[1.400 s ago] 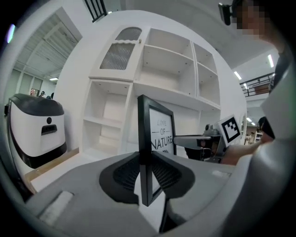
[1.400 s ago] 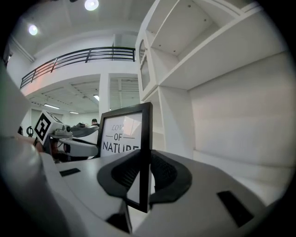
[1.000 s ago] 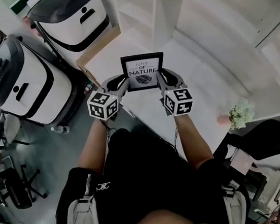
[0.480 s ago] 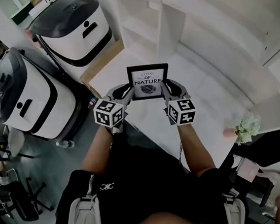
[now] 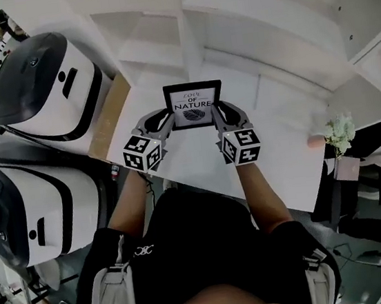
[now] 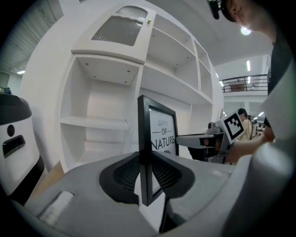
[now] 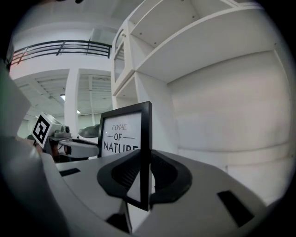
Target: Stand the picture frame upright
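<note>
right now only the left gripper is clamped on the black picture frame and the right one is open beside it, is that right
No. The right gripper is not open beside it: its jaws are shut on the right edge of the picture frame, as the right gripper view shows. The left gripper is clamped on it, as you said.

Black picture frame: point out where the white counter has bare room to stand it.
Widest bare patch: the white counter between the right gripper and the white flower bunch. Also bare just behind the black picture frame, up to the white shelf unit. Tighter beside the left gripper, where the counter ends near the white-and-black bins.
</note>
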